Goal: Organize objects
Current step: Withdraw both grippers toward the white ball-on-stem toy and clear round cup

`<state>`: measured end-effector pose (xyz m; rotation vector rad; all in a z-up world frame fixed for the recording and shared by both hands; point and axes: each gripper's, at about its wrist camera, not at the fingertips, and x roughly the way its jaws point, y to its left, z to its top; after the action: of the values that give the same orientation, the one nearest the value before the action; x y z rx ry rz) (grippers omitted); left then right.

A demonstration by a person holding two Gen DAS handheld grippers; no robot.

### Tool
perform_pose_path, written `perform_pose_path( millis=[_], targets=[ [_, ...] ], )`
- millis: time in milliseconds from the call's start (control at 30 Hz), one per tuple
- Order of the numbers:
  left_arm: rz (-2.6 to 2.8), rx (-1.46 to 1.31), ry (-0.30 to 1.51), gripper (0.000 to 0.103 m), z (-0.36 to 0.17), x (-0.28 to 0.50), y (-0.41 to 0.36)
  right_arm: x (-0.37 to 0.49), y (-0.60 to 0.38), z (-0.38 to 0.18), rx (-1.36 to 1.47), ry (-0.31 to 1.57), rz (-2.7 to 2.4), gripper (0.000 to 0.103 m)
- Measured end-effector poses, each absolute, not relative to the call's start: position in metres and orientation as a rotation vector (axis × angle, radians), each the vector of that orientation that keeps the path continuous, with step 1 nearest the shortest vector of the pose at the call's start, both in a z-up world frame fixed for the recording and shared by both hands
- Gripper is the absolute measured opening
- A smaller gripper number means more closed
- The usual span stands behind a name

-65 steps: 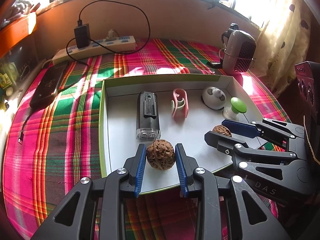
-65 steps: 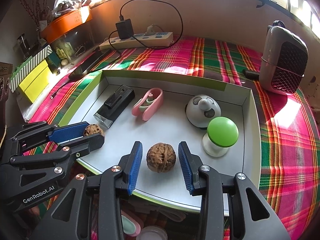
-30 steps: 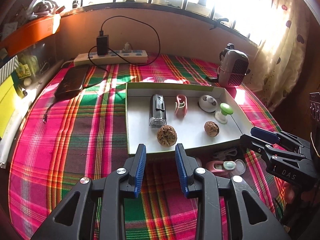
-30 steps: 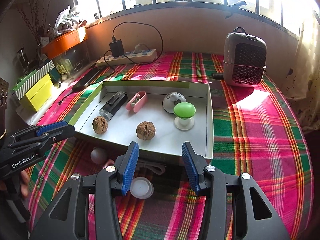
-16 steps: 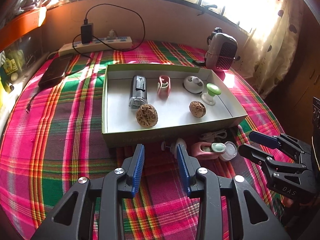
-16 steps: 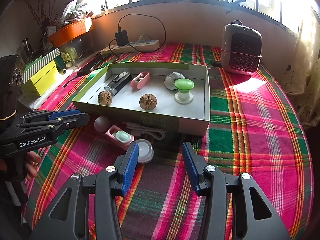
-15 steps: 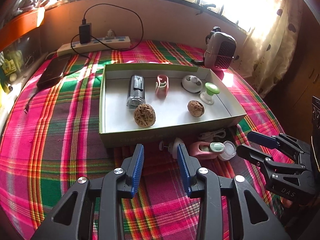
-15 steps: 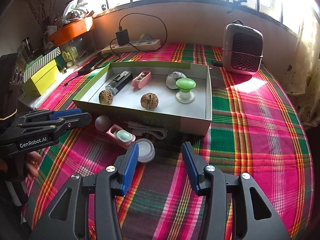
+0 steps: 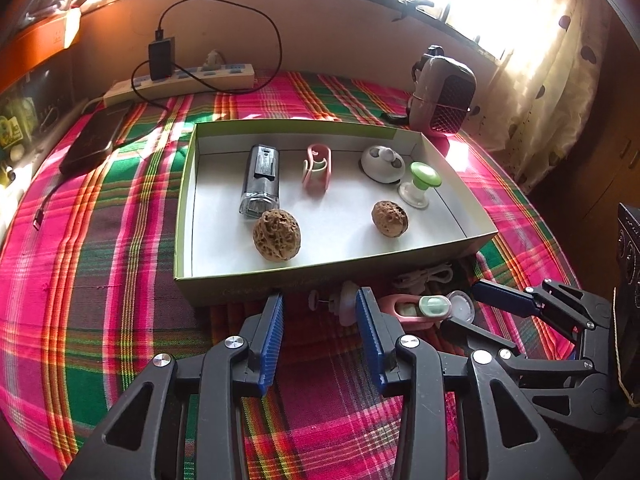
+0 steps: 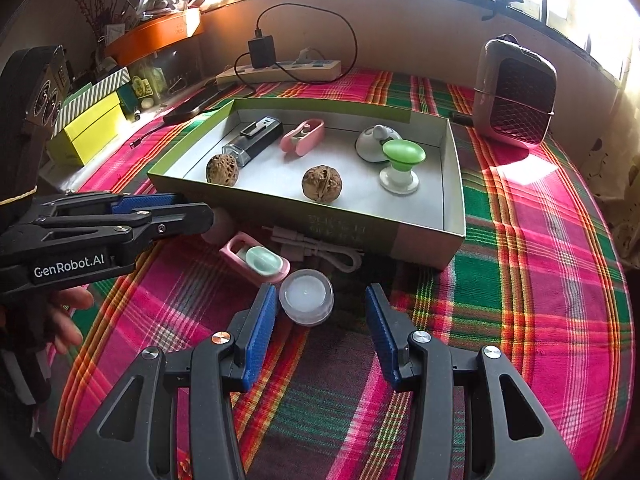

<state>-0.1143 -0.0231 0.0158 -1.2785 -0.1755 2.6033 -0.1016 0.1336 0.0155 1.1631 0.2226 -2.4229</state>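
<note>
A shallow green-rimmed box (image 9: 182, 216) (image 10: 454, 184) on the plaid cloth holds two walnuts (image 9: 276, 234) (image 10: 322, 184), a black lighter (image 9: 261, 179), a pink clip (image 9: 317, 163), a white round gadget (image 9: 382, 164) and a green-capped knob (image 10: 400, 164). In front of the box lie a small white knob (image 9: 347, 307), a pink case with a mint lid (image 10: 258, 261), a white cable (image 10: 316, 251) and a clear round jar (image 10: 306, 297). My left gripper (image 9: 319, 322) is open, with the white knob just ahead of its right finger. My right gripper (image 10: 320, 316) is open with the jar between its fingertips.
A power strip with a charger (image 9: 180, 77) and a dark phone (image 9: 94, 142) lie at the back left. A small heater (image 10: 514, 98) stands at the back right. Yellow boxes (image 10: 88, 128) and an orange tray (image 10: 154, 34) sit at the left edge.
Both grippers have drawn back out of the box, leaving the walnuts in it. They have since come lower and closer to the loose items in front of the box.
</note>
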Motion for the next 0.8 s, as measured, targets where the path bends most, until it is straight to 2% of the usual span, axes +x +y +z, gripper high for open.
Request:
perform_pose_path(
  millis=[433,800],
  targets=[
    [2.592,-1.285,-0.148,0.036,0.014,-0.119,-0.013,-0.110,0.144,0.010,1.199,0.283,-2.473,0.047],
    [2.589,-1.296,-0.117,0.036,0.013,-0.120,-0.005,-0.114,0.154,0.011,1.206,0.257,-2.500,0.047]
  ],
)
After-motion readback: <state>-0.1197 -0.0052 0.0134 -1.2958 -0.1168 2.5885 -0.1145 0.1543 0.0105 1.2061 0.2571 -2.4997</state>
